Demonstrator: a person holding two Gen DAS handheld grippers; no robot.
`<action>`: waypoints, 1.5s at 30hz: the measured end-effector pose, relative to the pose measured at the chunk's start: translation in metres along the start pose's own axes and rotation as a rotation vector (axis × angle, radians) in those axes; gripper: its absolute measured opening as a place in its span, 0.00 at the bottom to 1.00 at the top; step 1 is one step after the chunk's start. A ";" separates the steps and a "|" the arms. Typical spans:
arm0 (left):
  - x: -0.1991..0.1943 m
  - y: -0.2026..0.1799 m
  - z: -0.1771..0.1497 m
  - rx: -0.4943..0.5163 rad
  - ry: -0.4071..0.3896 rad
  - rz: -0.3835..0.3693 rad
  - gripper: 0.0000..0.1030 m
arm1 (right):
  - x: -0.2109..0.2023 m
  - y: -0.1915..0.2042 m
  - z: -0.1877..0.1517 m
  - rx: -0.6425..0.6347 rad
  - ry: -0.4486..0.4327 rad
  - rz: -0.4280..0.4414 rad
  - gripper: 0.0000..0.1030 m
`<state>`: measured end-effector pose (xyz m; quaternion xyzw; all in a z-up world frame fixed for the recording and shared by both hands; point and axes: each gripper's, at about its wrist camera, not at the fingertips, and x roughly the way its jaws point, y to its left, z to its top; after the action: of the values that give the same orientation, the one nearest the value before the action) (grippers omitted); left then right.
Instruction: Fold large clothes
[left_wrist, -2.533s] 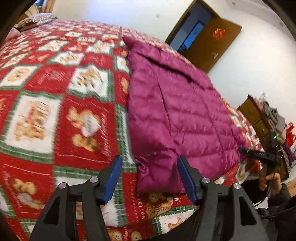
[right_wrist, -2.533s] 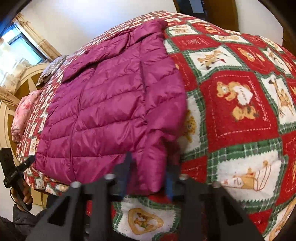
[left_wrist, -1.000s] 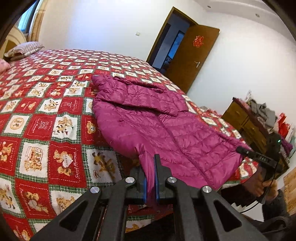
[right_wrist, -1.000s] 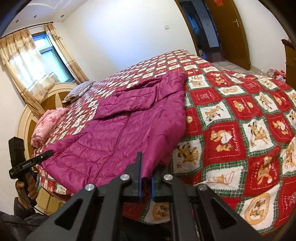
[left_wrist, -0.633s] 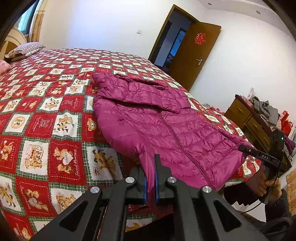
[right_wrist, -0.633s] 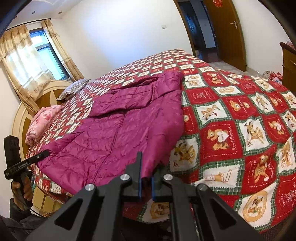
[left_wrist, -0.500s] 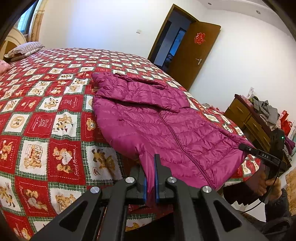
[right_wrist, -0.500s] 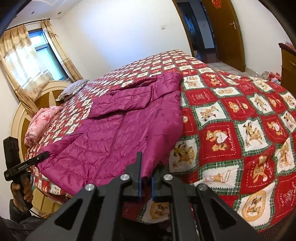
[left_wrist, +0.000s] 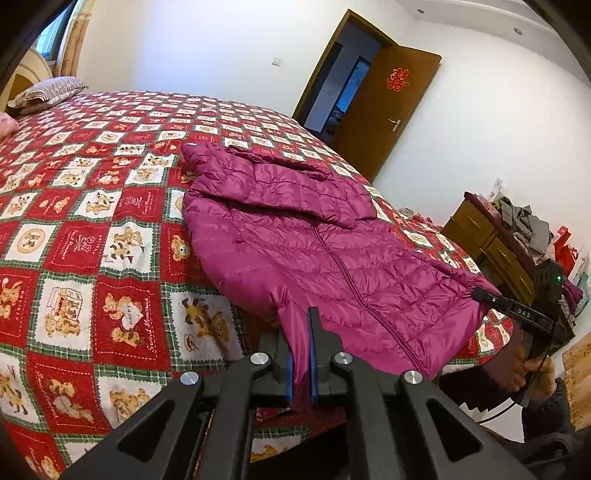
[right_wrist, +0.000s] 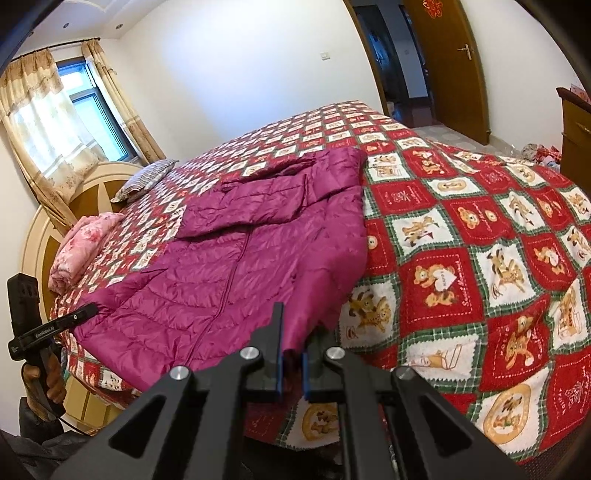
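The magenta puffer jacket lies spread front-up on the bed, over a red, white and green bear-print quilt, its collar end toward the far side and its hem hanging at the near edge. The left wrist view alone shows a wooden dresser piled with clothes at the right, and the open brown door with a red paper ornament; it also catches the right gripper from the side, at the jacket's far hem corner, with the person's right hand wrapped around its handle below. The right wrist view alone shows the curtained window, the cream headboard, a striped pillow and a folded pink blanket; there the left gripper appears at the left edge against the other hem corner, held by the left hand. In its own view the left gripper is pinched tight on a fold of the jacket's hem, magenta fabric squeezed between the blue pads. The right gripper likewise clamps a hem corner, its jaws a sliver apart around the cloth. Both grippers angle downward toward the bed edge, one at each bottom corner of the jacket.
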<state>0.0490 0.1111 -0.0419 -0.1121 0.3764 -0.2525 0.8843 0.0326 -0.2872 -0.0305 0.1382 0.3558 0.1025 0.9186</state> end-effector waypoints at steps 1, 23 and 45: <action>0.001 0.000 0.001 0.001 0.003 0.001 0.05 | 0.001 0.001 0.001 -0.001 0.002 -0.002 0.09; 0.016 0.002 0.081 0.063 -0.028 -0.003 0.05 | 0.031 0.029 0.076 -0.073 -0.043 -0.037 0.09; 0.065 0.018 0.146 0.020 0.017 0.126 0.05 | 0.077 0.017 0.127 -0.047 0.002 -0.057 0.09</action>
<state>0.1991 0.0926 0.0128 -0.0769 0.3877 -0.2009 0.8963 0.1739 -0.2718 0.0167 0.1062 0.3579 0.0849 0.9238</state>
